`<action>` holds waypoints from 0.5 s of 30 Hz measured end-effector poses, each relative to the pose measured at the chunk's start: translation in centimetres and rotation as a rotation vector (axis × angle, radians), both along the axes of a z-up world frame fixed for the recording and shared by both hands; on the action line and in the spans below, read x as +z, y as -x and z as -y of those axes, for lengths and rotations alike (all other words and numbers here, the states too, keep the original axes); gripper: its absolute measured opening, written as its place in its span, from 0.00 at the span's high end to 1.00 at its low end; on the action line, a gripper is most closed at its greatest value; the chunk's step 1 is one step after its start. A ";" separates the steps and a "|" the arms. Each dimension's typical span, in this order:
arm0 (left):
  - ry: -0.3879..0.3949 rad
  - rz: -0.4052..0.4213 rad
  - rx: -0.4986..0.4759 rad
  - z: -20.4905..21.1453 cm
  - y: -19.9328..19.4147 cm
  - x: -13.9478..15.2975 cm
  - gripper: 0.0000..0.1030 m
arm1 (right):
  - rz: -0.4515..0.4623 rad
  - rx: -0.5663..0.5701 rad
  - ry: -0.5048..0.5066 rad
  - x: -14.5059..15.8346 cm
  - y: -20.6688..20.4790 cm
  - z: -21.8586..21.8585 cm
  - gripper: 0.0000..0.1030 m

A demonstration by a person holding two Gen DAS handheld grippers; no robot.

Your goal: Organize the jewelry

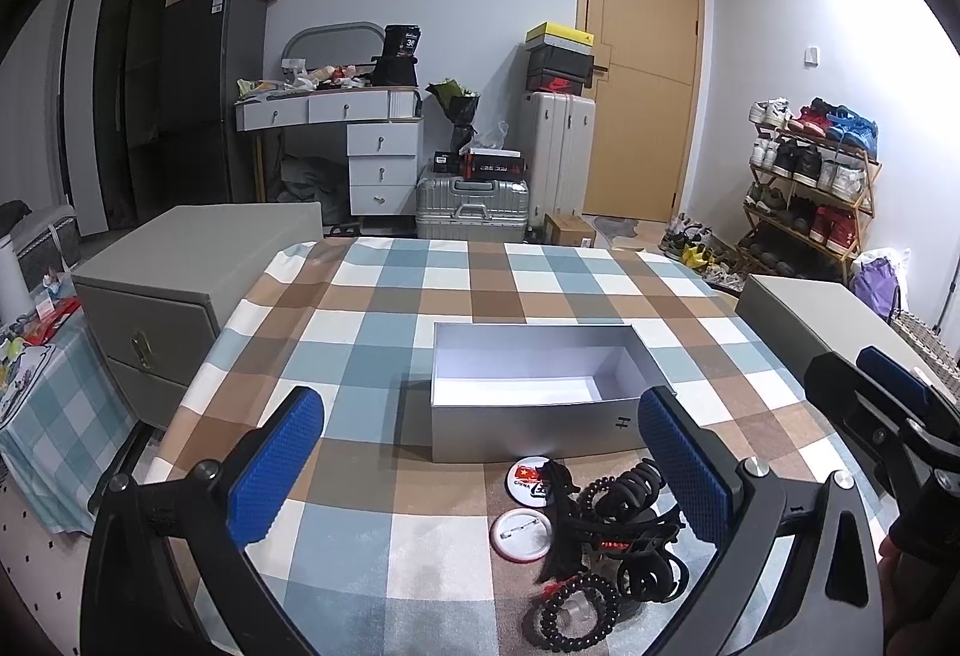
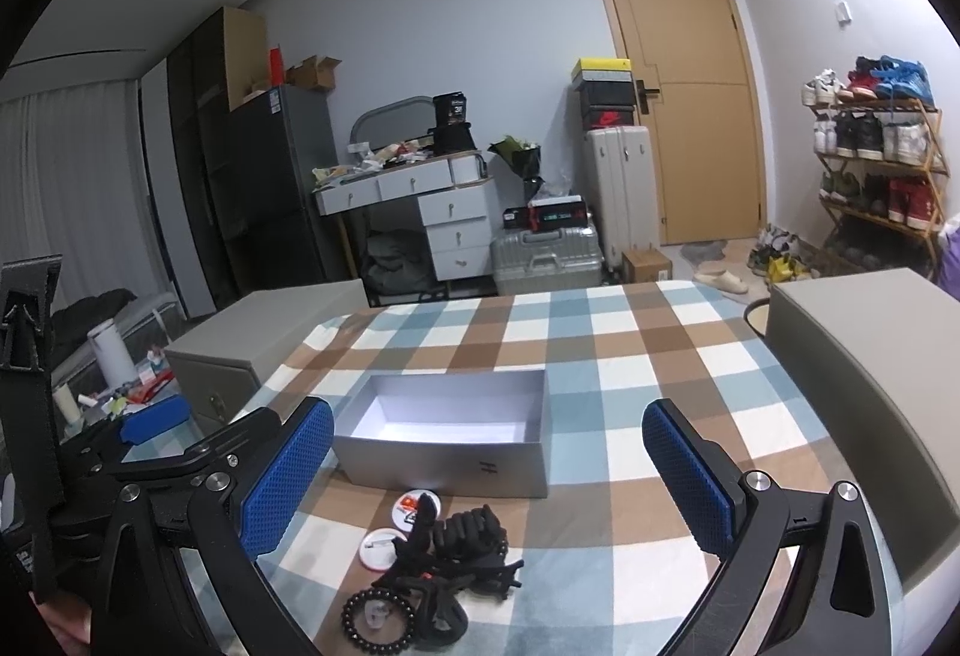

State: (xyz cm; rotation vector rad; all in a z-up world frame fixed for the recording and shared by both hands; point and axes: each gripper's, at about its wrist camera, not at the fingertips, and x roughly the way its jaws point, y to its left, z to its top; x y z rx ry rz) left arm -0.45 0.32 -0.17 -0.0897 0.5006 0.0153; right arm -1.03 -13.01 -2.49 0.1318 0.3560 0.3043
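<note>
An open, empty silver box (image 1: pixel 534 434) (image 2: pixel 450 461) stands mid-table on the checked cloth. In front of it lies a pile of black hair claws (image 1: pixel 624 512) (image 2: pixel 468 548), a black bead bracelet (image 1: pixel 579 614) (image 2: pixel 378 617) and two round pin badges (image 1: pixel 519 535) (image 2: pixel 384 541). My left gripper (image 1: pixel 480 467) is open and empty, above the pile's left side. My right gripper (image 2: pixel 489 473) is open and empty, above the pile. The right gripper also shows at the right edge of the left wrist view (image 1: pixel 888 416).
A grey drawer chest (image 1: pixel 174 290) stands at the table's left edge, another grey box (image 2: pixel 870 386) at its right. The checked tablecloth (image 1: pixel 480 284) covers the table. Behind are a dresser, suitcases, a shoe rack and a door.
</note>
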 end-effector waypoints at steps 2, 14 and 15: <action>-0.002 -0.001 0.001 0.1 -0.1 -0.1 0.01 | 0.000 -0.002 0.001 0.0 0.0 0.0 0.00; -0.009 -0.001 0.006 0.1 0.0 -0.4 0.01 | -0.002 -0.006 -0.005 -0.2 0.1 0.1 0.00; -0.009 -0.002 0.006 0.1 -0.1 -0.4 0.01 | -0.004 -0.007 -0.006 -0.2 0.1 0.2 0.00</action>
